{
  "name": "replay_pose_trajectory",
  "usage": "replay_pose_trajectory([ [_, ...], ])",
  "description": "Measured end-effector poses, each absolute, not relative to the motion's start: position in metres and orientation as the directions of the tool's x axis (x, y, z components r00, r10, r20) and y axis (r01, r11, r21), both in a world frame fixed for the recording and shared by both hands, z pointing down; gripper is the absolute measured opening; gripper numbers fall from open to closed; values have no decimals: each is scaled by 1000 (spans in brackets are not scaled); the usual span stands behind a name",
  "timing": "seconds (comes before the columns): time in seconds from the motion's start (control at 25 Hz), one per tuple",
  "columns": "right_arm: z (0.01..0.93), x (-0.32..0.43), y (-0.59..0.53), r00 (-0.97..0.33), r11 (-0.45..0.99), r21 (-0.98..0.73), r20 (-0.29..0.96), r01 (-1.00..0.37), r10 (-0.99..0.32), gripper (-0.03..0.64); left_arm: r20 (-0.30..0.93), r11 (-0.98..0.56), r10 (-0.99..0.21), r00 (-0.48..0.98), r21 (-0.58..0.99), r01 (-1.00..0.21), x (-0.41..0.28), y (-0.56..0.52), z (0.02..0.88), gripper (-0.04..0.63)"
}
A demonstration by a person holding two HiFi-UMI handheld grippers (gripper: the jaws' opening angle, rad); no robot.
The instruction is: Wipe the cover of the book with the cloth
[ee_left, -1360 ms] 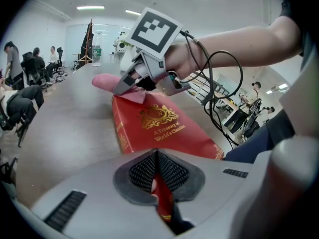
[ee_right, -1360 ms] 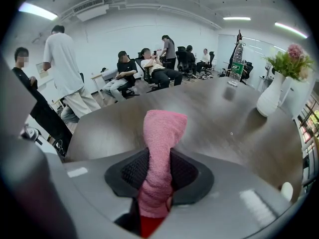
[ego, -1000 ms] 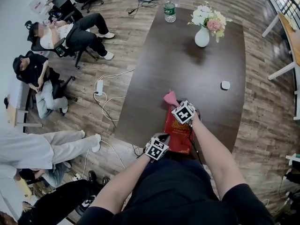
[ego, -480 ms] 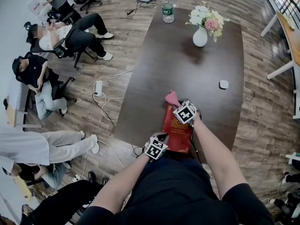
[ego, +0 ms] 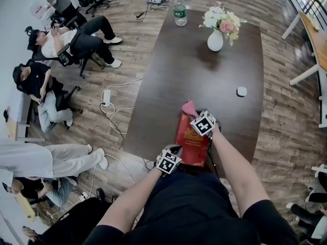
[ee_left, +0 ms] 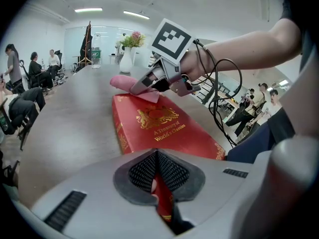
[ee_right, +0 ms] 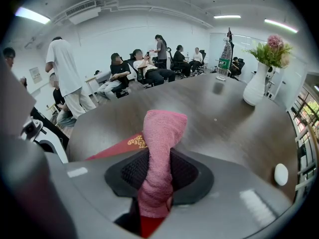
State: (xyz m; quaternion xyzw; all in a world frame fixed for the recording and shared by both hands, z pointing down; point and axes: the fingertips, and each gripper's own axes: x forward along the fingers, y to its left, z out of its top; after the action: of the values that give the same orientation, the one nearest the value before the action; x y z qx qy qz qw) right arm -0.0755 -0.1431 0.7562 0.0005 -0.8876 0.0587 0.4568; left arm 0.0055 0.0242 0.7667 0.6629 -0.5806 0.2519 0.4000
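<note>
Where the dark table (ego: 204,70) comes nearest the person, the book (ego: 192,146) lies flat, red cover up, with gold ornament and a gold title showing in the left gripper view (ee_left: 159,128).

Cloth (ego: 188,107): pink, bunched into a roll. It sits at the book's far end, partly over the cover and partly out above the bare table. In the right gripper view it rises as a thick pink column (ee_right: 160,153) between the pads.

Right gripper (ego: 194,114): jaws pinching the cloth, which fills the gap between them (ee_right: 159,183). From the left gripper view its tips (ee_left: 137,87) are low over the far end of the cover, the cloth sticking out to their left (ee_left: 127,82).

Left gripper (ego: 175,150): at the book's near left corner. Its jaws are pressed onto the book's near edge, red showing between the dark pads (ee_left: 158,183).

Further along the table:
- white vase of flowers (ego: 215,40), far end, well apart from the book;
- plastic bottle (ego: 179,11), far left corner;
- small white round object (ego: 241,91), right of centre.

Off the table, on the wooden floor: a white power strip (ego: 107,96) with cables to the left, and several seated people (ego: 61,34) along the left side of the room.
</note>
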Motion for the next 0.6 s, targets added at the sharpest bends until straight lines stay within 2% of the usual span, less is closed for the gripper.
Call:
replay_pose_trajectory([
  [0.6, 756, -55, -157, -579, 993, -94, 815, -78, 31, 120, 800, -9, -568, 194, 230, -973, 5, 21, 764, -5],
])
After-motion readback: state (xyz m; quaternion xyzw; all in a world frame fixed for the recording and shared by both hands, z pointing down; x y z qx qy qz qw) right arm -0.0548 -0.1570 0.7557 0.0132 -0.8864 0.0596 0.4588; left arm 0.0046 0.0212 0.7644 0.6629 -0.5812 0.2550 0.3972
